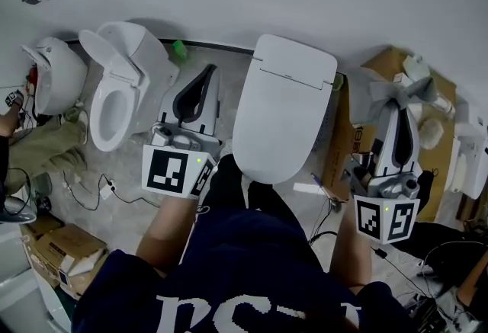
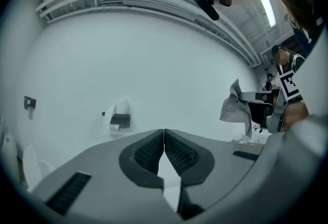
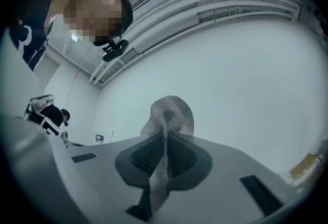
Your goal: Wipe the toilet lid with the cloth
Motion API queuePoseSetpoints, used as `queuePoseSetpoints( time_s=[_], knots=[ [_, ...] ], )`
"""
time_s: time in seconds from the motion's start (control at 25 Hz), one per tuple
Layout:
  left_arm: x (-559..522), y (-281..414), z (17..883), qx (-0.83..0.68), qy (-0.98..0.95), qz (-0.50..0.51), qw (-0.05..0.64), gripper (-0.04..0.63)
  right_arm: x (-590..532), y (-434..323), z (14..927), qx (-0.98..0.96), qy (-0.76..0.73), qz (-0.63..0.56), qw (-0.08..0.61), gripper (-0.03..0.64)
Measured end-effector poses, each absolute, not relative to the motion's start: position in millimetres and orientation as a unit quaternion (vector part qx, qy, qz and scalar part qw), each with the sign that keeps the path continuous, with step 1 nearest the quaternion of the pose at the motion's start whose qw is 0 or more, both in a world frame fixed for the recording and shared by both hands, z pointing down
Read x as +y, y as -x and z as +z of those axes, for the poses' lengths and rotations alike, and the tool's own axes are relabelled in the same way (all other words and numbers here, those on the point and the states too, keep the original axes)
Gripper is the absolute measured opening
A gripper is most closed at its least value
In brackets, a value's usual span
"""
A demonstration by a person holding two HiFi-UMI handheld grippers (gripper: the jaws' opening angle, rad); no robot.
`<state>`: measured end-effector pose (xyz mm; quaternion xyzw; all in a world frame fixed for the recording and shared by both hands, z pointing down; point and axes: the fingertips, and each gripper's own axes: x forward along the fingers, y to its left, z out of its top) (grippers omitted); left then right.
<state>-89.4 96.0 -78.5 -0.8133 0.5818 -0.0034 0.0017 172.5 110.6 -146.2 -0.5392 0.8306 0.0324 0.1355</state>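
Note:
A white toilet with its lid [image 1: 282, 107] shut stands in the middle of the head view, in front of the person. My right gripper [image 1: 398, 101] is held up to the right of it, shut on a grey cloth [image 1: 379, 92] that bunches above the jaw tips; in the right gripper view the cloth [image 3: 166, 120] runs down between the closed jaws. My left gripper [image 1: 207, 72] is raised left of the lid, its jaws shut with nothing between them [image 2: 163, 138]. Both grippers point up at the white wall, and neither touches the lid.
A second toilet [image 1: 118, 95] with its seat up stands to the left, with a third fixture [image 1: 55, 72] beyond it. Cardboard boxes [image 1: 57, 251] lie at the lower left, another box [image 1: 385, 65] behind the right gripper. Cables run over the floor [image 1: 99, 190].

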Motion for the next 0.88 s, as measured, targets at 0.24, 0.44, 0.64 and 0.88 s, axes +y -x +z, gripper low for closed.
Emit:
queuePoseSetpoints(
  time_s=[0.24, 0.44, 0.64, 0.88],
  knots=[
    [32, 108, -37, 0.562, 0.827, -0.008, -0.026, 0.021, 65, -144, -103, 0.817, 0.566, -0.001, 0.11, 0.038],
    [-36, 124, -2, 0.535, 0.844, -0.012, -0.041, 0.021, 16, -112, -60, 0.803, 0.589, -0.035, 0.083, 0.038],
    [-96, 141, 44, 0.526, 0.848, -0.015, -0.059, 0.021, -33, -86, -11, 0.796, 0.6, -0.057, 0.063, 0.038],
    [-140, 147, 124, 0.513, 0.855, -0.025, -0.07, 0.021, -83, -59, 89, 0.795, 0.597, -0.093, 0.049, 0.038]
  ],
)
